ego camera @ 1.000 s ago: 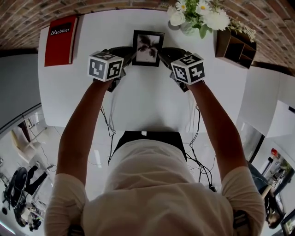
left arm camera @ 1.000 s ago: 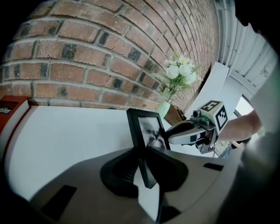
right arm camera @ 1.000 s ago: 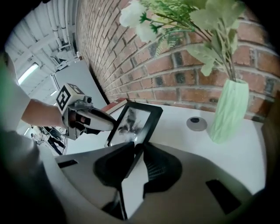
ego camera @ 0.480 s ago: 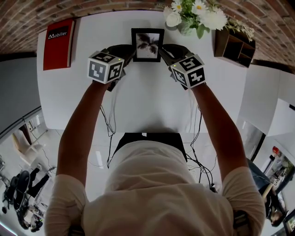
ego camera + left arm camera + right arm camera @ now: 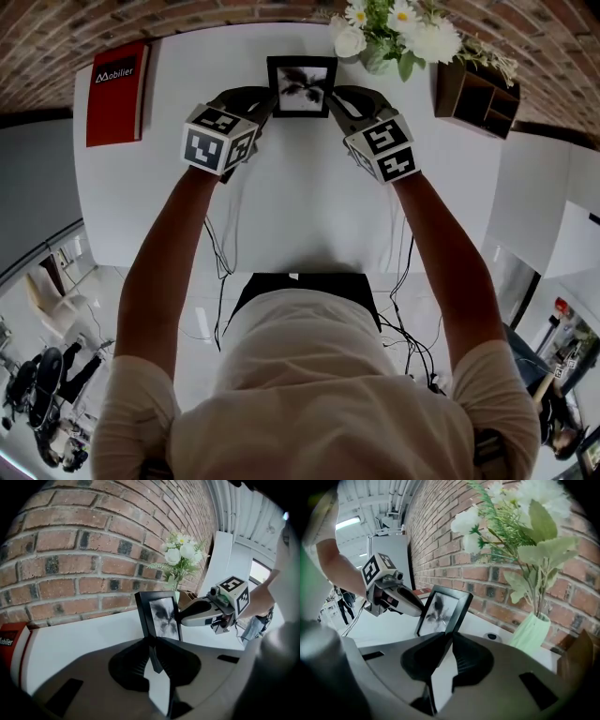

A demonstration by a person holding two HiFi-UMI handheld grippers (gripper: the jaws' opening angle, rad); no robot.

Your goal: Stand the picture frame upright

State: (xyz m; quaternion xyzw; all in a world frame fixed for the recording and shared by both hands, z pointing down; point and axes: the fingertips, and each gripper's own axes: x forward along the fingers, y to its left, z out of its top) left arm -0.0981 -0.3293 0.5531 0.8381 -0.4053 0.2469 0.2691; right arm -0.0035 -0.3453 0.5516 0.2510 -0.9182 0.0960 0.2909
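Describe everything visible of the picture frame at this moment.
The picture frame is a small rectangle with a black border, probably wood or plastic, around a dark, blurry black-and-white print. It stands close to upright near the far edge of the white table, before the brick wall, beside the flower vase. The left gripper, whose jaws have just been closing, pinches its left edge; the right gripper pinches its right edge.
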